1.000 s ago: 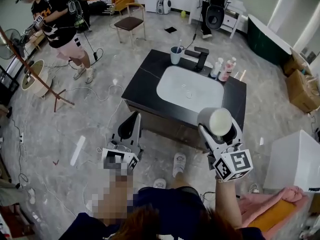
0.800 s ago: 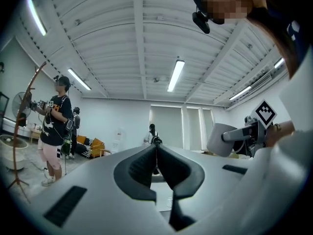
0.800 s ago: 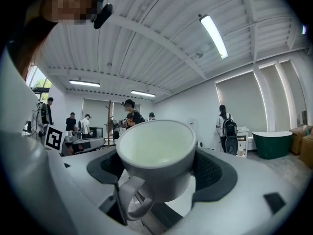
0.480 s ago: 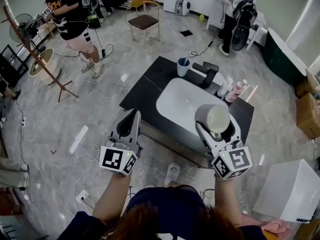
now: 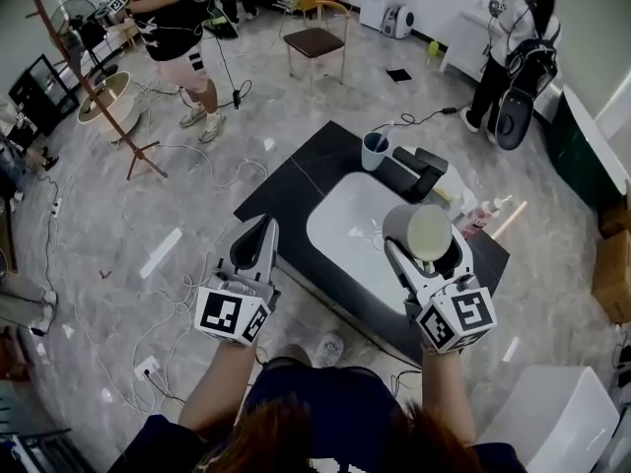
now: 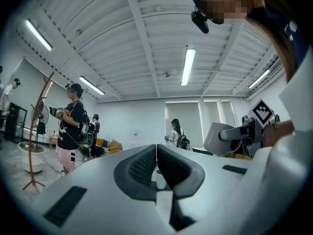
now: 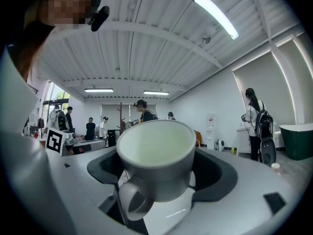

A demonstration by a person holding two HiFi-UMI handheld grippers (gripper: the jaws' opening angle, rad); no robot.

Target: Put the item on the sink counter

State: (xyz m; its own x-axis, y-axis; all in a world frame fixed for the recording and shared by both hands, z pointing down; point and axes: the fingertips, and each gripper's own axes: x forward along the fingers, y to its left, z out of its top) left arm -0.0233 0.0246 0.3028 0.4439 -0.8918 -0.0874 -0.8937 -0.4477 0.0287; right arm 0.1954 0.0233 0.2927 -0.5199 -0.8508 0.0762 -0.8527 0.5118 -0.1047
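Observation:
A grey mug (image 5: 419, 233) with a pale inside sits between the jaws of my right gripper (image 5: 426, 254), which is shut on it above the right part of the white basin (image 5: 345, 227). In the right gripper view the mug (image 7: 155, 155) fills the middle, its handle facing the camera. The black sink counter (image 5: 291, 177) lies just ahead of both grippers. My left gripper (image 5: 256, 242) hangs over the counter's front left edge with its jaws together and nothing held. From the left gripper (image 6: 156, 153) view the mug (image 6: 217, 138) shows at the right.
On the counter's far side stand a blue cup (image 5: 374, 151) with a toothbrush, a black faucet (image 5: 419, 170) and bottles (image 5: 483, 215). A chair (image 5: 317, 42), a coat stand (image 5: 89, 87), floor cables and two people (image 5: 182, 18) are around the room.
The counter has drawn nearer and now lies under both grippers. The right gripper still holds the mug, and the left stays shut.

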